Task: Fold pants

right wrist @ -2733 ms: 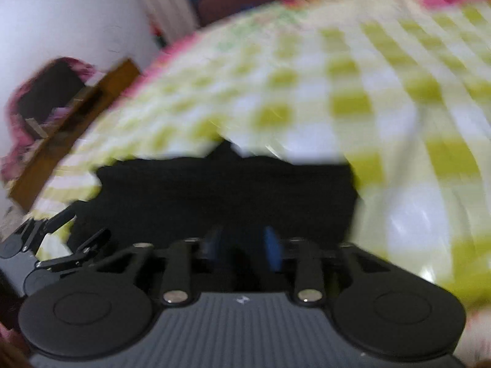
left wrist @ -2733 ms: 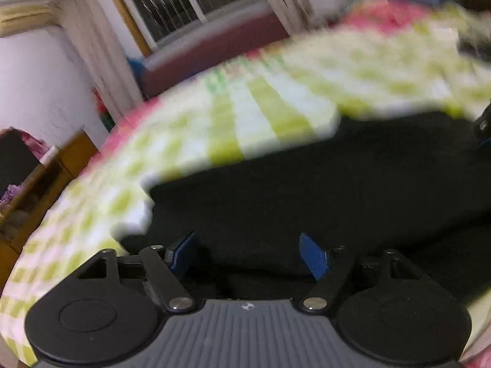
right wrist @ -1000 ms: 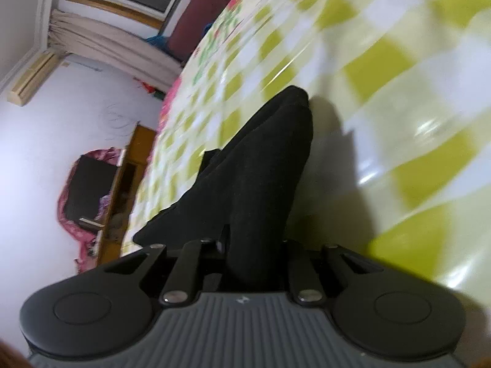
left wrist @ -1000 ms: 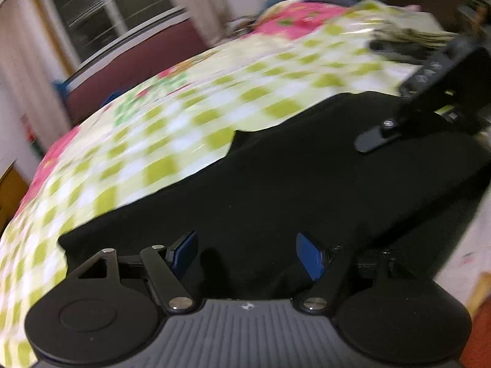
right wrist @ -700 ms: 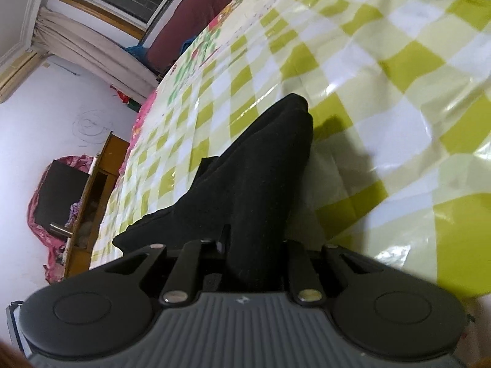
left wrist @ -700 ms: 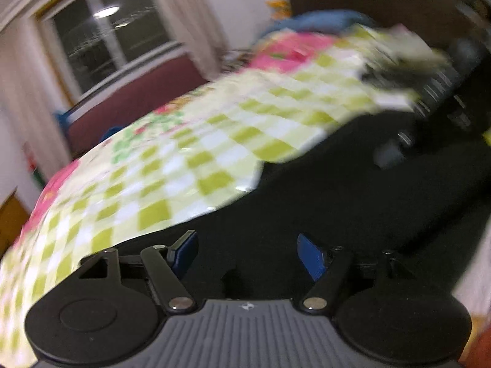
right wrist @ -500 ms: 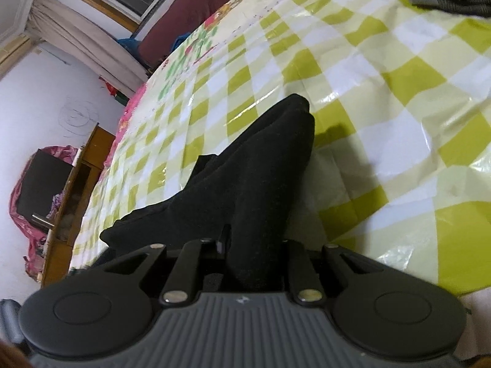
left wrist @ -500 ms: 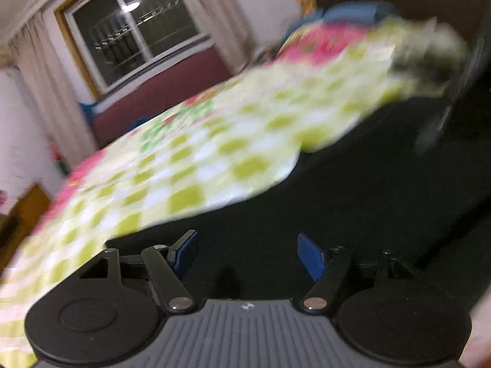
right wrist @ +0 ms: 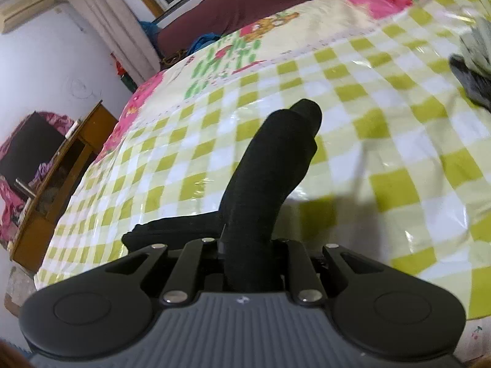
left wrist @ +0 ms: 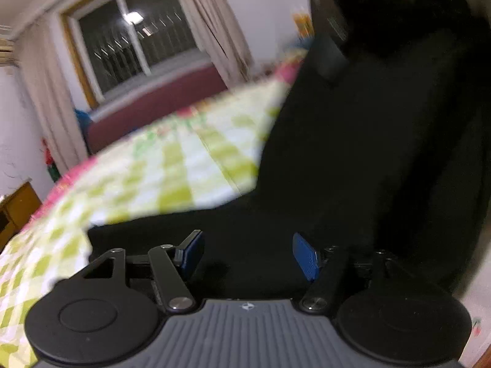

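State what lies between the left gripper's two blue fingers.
Only the black pants, seen beyond the open left gripper in the left wrist view; nothing is clamped.

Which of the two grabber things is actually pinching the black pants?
The right gripper: its fingers are shut on the black pants. The left gripper hangs open, blue pads apart.

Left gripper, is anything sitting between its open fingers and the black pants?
Nothing visible. The left gripper stands open directly over the black pants, with only dark fabric between its blue fingers. The right gripper is shut on the pants.

one pants (right wrist: 270, 165), two grippers (left wrist: 247, 256) (right wrist: 250, 247)
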The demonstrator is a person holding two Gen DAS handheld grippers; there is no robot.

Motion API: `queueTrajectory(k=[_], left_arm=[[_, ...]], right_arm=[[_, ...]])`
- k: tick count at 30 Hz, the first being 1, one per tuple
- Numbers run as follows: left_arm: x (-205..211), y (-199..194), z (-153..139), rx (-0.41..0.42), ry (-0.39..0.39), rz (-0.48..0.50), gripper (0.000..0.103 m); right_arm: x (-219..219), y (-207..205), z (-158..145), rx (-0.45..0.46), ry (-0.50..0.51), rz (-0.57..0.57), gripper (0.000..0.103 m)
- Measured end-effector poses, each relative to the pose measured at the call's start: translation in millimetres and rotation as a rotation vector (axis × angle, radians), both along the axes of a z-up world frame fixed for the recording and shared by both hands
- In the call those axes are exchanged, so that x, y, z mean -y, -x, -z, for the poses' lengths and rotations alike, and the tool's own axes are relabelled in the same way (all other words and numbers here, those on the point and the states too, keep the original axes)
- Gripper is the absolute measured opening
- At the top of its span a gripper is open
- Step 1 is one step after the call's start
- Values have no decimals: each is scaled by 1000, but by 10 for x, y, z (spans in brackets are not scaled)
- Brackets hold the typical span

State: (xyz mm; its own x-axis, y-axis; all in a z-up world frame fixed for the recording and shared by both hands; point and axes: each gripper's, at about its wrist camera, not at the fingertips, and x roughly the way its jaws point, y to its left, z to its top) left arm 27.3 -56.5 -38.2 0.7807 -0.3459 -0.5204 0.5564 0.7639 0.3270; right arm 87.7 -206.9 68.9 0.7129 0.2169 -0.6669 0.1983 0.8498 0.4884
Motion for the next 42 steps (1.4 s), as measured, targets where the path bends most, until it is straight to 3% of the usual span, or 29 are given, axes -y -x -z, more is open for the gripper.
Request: queueTrajectory(k=[4,9,16,20,24,29,33,36,40,42], left_arm=[[96,88,127,82,-73,43,73],[-160,-17,-82,-14,31,24,74],[-880,-28,-385,39,97,-160,76],[-1073,-158,-272,-59,93,-235,77],[-1038,-187,-199,-77,53,-233,78],[-1112,-187,-220,-85,78,-230,78],[-1285,-219,-269,-119,139,-239,81],[-1396,-218,-313,-152,182,-250,86],[-1550,-213,-336,-178,235,-273,87],[-1581,-182,-342,-170,227,-281,87]], right_arm=[[-320,-127,-76,-23,45,-55,16],[-751,-355,-145,-23,100,-122,16],[-1369,-811,-21,-89,143,-212,16],[-1751,-920,115,-124,197,-272,16],[-1936,-1001,245,-154,179,-280,16],[-2158,-1196,358,-210,186,-264,17],[-2247,-1362,451,-256,121,-231,35],[-2309,-1355,385,-230,93,-272,44],[-2205,-1288,166,-145,-95,-306,43],[-2149,-1205,18,-96,-101,-313,43]])
